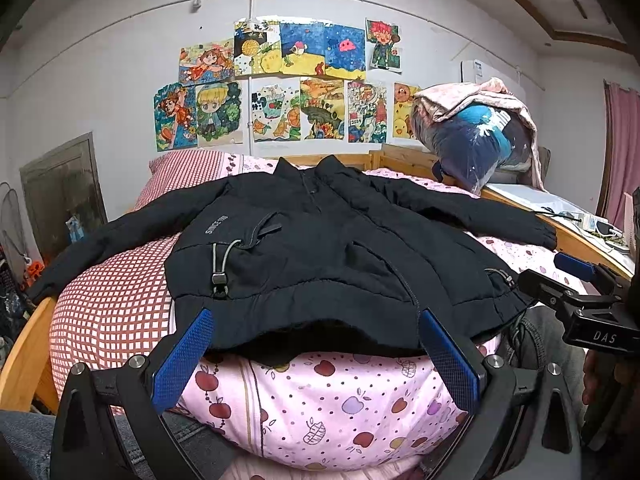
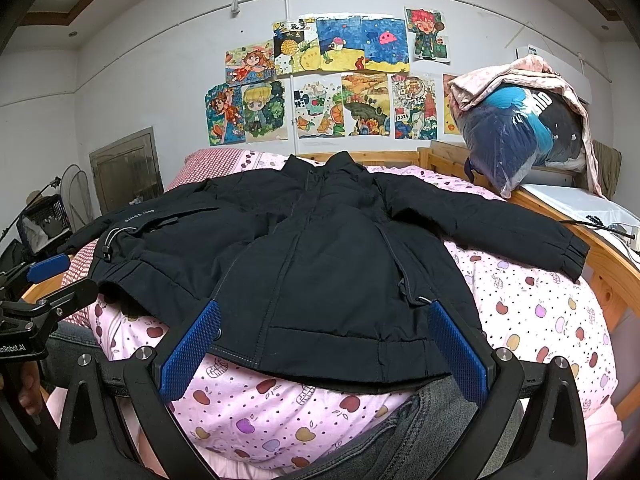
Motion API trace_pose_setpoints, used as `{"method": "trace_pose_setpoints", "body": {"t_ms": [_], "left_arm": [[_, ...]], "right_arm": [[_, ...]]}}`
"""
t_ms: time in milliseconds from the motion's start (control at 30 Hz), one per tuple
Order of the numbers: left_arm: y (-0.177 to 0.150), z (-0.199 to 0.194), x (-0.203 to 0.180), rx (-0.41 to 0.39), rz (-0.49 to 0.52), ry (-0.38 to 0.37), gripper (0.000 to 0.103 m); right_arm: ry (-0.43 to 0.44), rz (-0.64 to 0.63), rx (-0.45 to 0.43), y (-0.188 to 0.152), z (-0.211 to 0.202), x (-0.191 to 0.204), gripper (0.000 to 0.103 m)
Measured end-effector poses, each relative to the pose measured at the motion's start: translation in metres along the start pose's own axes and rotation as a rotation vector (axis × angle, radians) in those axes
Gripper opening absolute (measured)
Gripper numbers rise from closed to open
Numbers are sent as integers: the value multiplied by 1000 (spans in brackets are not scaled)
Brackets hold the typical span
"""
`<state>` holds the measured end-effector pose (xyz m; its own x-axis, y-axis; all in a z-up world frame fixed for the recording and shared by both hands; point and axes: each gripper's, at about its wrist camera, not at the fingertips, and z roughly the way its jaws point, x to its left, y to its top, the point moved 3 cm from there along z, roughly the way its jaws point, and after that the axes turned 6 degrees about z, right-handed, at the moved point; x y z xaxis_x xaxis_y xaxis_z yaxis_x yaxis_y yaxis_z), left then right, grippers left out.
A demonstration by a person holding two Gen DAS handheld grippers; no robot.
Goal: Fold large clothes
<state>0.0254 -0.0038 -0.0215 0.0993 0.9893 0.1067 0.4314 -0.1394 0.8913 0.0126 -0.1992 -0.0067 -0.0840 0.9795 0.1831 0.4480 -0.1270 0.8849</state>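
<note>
Left wrist view: a black jacket [image 1: 320,248] is being shown lying flat on the bed [image 1: 320,408], front up, sleeves spread wide. Nothing is folded yet, so all the folding is left. The left gripper [image 1: 316,344] and right gripper [image 2: 324,344] are being held wide apart near the hem, empty.
</note>
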Motion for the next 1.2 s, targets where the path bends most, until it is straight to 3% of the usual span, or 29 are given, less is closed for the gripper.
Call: {"method": "trace_pose_setpoints", "body": {"t_ms": [533,733,1000,1200], "left_arm": [[4,44,20,154,-92,-35,103],[25,66,26,171,-83,14,103],[57,101,28,219,-33,80,103],[87,149,12,283,-15,43,103]], "right_arm": [[-56,-15,45,9,23,-11,102],[-85,-1,35,23,32,-27,102],[-102,5,2,45,60,-70,102],[-77,35,-57,61,79,-121,102]]}}
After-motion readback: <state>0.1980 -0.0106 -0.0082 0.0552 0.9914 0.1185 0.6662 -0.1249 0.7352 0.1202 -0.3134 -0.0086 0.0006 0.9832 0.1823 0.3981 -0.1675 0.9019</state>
